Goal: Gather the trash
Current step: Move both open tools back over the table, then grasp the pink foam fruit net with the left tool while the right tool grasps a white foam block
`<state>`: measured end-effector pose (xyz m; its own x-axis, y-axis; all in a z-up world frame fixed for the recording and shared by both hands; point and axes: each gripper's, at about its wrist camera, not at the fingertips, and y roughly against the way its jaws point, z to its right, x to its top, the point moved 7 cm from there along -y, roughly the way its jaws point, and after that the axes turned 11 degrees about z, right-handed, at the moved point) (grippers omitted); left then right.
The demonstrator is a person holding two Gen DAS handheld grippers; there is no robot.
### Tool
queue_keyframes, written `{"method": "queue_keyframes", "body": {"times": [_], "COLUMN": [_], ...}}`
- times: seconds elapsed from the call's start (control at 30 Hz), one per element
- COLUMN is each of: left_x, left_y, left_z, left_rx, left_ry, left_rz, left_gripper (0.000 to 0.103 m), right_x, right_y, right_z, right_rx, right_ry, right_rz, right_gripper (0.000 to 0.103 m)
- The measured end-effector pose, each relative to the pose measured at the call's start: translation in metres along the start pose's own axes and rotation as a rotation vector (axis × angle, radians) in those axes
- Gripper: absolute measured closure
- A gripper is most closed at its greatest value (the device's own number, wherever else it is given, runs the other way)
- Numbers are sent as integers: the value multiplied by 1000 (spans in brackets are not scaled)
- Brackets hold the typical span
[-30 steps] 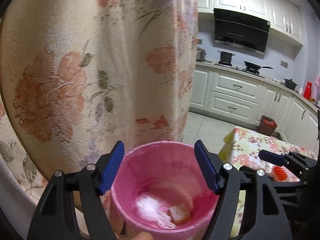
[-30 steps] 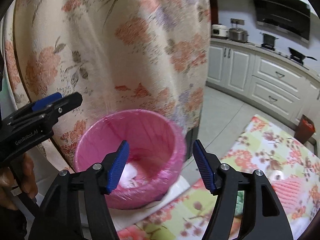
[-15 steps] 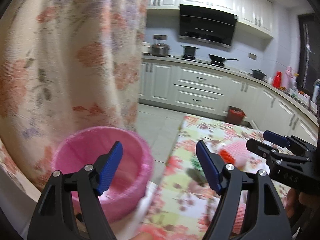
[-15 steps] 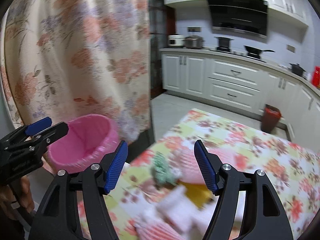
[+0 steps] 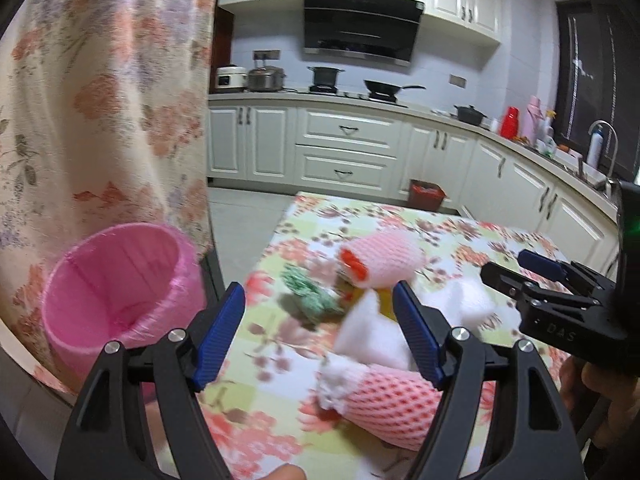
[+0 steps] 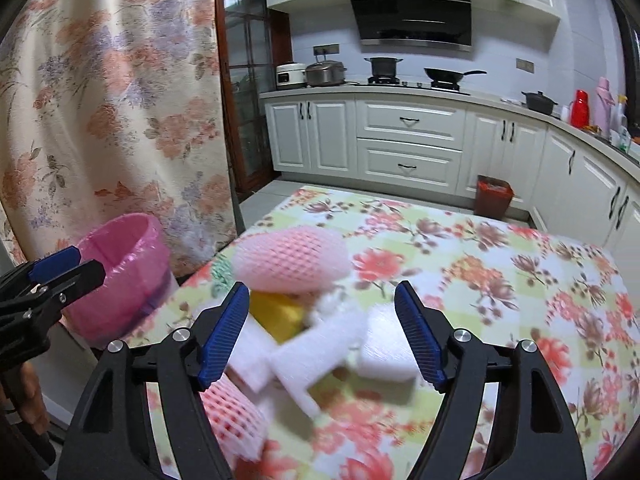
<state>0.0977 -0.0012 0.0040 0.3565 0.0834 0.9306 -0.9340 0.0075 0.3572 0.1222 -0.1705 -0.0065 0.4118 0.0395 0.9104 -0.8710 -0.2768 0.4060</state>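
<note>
Both sets of jaws stand wide and hold nothing: the left gripper and the right gripper hover over the near left part of the table, above a loose heap of trash. Motion blur softens the heap, yet its parts can be told apart: 2 pink foam nets, one farther back and one at the near edge, with white foam pieces and a yellow scrap between them and a crumpled green wrapper toward the table's left edge. The pink-lined bin stands just off that left edge, beside the flowered curtain. From the right wrist view the white foam lies squarely between the open jaws and just ahead of them, its long axis running slantwise from near left to far right, so the right gripper looks the better placed for the next pick; turning the wrist a little would likely put the jaws across the narrow side. The left gripper is nearer the bin and the green wrapper, which sits just ahead of its left jaw
</note>
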Motion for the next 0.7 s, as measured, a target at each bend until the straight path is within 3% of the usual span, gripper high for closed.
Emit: {"method": "queue_keyframes", "body": {"times": [0.27, 0.7], "left_x": [-29, -63], "left_y": [1, -7], "left_z": [39, 63], "left_rx": [-54, -95], "left_ry": [-21, -28], "left_rz": [-55, -145], "left_gripper": [29, 27], "right_x": [-20, -43], "right_y": [9, 7], "right_z": [28, 50], "right_rx": [-38, -59], "right_ry": [-9, -27], "right_rz": [-17, -53], "right_gripper": [28, 20]}}
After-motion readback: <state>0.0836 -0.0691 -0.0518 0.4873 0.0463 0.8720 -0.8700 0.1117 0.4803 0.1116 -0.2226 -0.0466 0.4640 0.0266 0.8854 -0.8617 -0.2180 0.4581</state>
